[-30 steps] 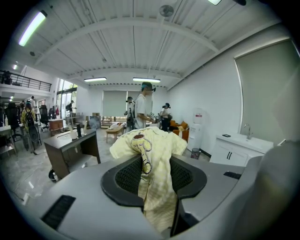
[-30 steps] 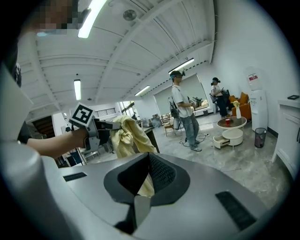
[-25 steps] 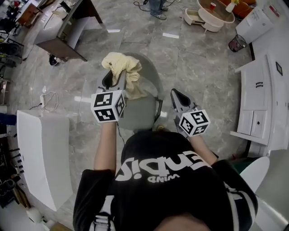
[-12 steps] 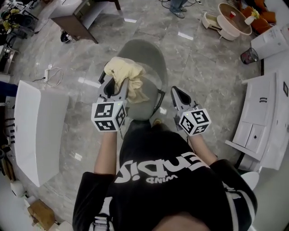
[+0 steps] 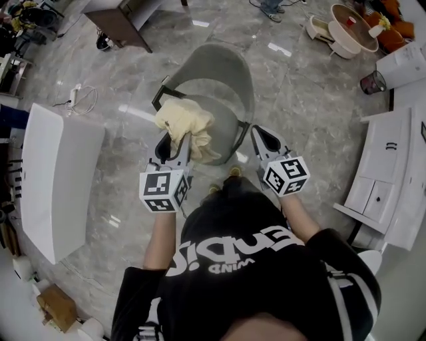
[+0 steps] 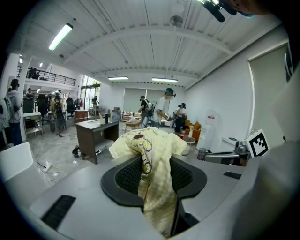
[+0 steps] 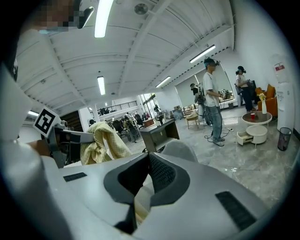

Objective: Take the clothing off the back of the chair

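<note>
A pale yellow piece of clothing (image 5: pixel 185 123) hangs bunched from my left gripper (image 5: pixel 175 141), which is shut on it. In the head view the cloth shows in front of the seat of the grey chair (image 5: pixel 223 63), away from its curved back. In the left gripper view the clothing (image 6: pixel 157 150) is pinched between the black pads and drapes over them. My right gripper (image 5: pixel 258 133) is beside the chair's right side with its jaws together and nothing in them. From the right gripper (image 7: pixel 149 157) view I see the clothing (image 7: pixel 105 140) at left and the chair back (image 7: pixel 183 149) ahead.
A white table (image 5: pixel 56 173) stands at the left and a dark desk (image 5: pixel 123 16) at the far left. White cabinets (image 5: pixel 393 180) line the right, with a waste bin (image 5: pixel 373 82) and a round low table (image 5: pixel 349 23) beyond. Cables (image 5: pixel 80 100) lie on the floor. Several people stand far off.
My left gripper has drawn back toward me with the yellow clothing, which has come away from the chair's back. The right gripper also drew back a little.
</note>
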`<state>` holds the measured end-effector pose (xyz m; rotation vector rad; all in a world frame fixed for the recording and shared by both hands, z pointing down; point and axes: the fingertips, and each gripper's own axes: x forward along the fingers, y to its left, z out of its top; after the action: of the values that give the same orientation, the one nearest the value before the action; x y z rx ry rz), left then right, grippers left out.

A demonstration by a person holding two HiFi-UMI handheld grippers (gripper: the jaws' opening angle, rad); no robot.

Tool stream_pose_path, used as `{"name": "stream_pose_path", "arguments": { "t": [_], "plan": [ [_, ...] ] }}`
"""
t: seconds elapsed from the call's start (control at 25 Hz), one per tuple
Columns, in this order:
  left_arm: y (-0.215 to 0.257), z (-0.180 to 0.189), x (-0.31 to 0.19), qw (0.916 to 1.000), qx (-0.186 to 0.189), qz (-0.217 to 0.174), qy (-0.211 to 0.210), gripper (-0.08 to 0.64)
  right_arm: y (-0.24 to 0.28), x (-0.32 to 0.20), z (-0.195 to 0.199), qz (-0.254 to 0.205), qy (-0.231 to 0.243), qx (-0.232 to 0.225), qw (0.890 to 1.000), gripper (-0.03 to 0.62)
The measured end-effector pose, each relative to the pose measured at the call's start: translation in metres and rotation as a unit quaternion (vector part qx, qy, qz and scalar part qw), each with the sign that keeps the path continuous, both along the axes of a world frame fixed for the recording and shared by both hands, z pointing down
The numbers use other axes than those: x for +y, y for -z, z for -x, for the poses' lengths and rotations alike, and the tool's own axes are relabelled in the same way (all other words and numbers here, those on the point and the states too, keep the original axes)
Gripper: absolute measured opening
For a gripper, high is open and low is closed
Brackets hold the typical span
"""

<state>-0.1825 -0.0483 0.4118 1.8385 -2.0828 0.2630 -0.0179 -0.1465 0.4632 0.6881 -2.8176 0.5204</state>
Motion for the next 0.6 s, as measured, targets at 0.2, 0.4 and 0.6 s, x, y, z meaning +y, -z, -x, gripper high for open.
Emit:
{"name": "stream_pose_path", "arguments": {
  "t": [0.2,0.4,0.6],
  "plan": [
    [-0.004,-0.006,0.045,0.9999,0.005,-0.007,-0.01,0.153,0.003,0.047,0.001,-0.007,-0.006,0.002,1.0,0.014],
    [-0.003,-0.017,0.086,0.9997,0.005,-0.012,-0.021,0.153,0.009,0.095,-0.01,-0.016,-0.019,0.003,1.0,0.014],
    [-0.006,-0.028,0.117,0.9996,0.009,-0.013,-0.022,0.153,0.011,0.126,-0.019,-0.023,-0.014,0.006,1.0,0.014]
  ]
}}
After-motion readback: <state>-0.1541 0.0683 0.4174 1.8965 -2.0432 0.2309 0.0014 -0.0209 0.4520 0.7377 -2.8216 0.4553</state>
